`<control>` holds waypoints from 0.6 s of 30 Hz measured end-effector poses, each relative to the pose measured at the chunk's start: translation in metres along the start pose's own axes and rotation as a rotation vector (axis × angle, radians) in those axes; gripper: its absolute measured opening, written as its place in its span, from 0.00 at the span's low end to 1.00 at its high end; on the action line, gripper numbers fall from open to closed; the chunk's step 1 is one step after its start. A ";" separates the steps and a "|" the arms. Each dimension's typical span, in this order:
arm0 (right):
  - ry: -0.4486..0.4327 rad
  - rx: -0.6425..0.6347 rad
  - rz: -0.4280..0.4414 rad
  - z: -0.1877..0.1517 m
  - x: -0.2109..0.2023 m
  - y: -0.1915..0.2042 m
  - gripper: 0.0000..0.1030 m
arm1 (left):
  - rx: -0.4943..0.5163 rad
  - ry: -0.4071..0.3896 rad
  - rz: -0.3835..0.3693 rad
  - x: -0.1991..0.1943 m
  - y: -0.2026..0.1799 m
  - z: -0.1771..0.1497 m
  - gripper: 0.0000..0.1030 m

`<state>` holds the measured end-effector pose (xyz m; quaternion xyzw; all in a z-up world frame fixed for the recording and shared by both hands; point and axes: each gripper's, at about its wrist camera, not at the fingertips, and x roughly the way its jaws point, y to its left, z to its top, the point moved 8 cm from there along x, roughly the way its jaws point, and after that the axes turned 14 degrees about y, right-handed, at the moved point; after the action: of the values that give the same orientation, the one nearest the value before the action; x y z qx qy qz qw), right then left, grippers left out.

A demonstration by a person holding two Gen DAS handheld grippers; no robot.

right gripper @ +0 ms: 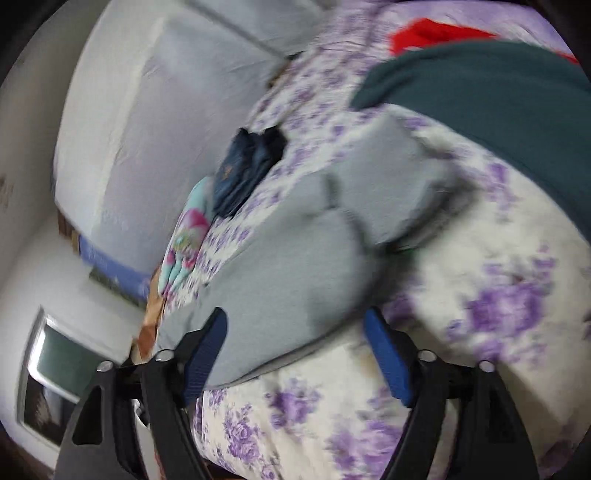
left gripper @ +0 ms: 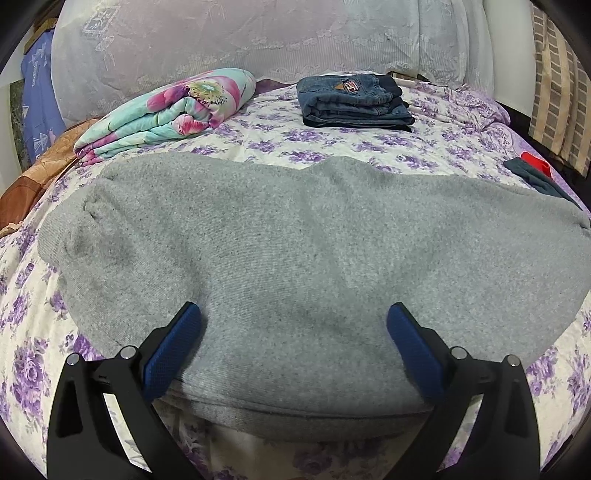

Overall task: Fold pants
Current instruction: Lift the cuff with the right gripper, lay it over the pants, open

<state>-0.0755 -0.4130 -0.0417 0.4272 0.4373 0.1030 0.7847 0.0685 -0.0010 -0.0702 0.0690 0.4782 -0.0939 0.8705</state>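
Note:
Grey sweatpants [left gripper: 295,243] lie spread flat across the bed, filling the middle of the left wrist view. My left gripper [left gripper: 293,314] hovers over their near edge, its blue pads wide apart and gripping nothing. In the blurred, tilted right wrist view the grey sweatpants [right gripper: 295,251] show a bunched end. My right gripper [right gripper: 295,325] stands open over that end of the cloth, pads apart and not pressing on it.
The bed has a purple-flowered sheet [left gripper: 332,140]. Folded blue jeans [left gripper: 351,101] and a rolled floral blanket [left gripper: 166,114] lie at the back before large pillows [left gripper: 240,40]. A dark green garment [right gripper: 498,96] and a red one [right gripper: 424,33] lie to the right.

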 end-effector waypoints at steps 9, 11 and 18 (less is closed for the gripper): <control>-0.114 0.080 0.022 0.036 0.016 -0.015 0.80 | 0.002 -0.010 -0.002 -0.002 0.000 -0.002 0.96; -0.160 0.075 0.028 0.043 0.014 -0.017 0.78 | 0.003 -0.011 -0.004 -0.002 -0.001 -0.003 0.96; -0.292 -0.019 -0.059 0.037 0.000 -0.011 0.30 | 0.003 -0.012 -0.005 -0.003 -0.001 -0.003 0.96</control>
<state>-0.0491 -0.4415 -0.0408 0.4173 0.3298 0.0209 0.8465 0.0647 -0.0010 -0.0696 0.0685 0.4730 -0.0969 0.8730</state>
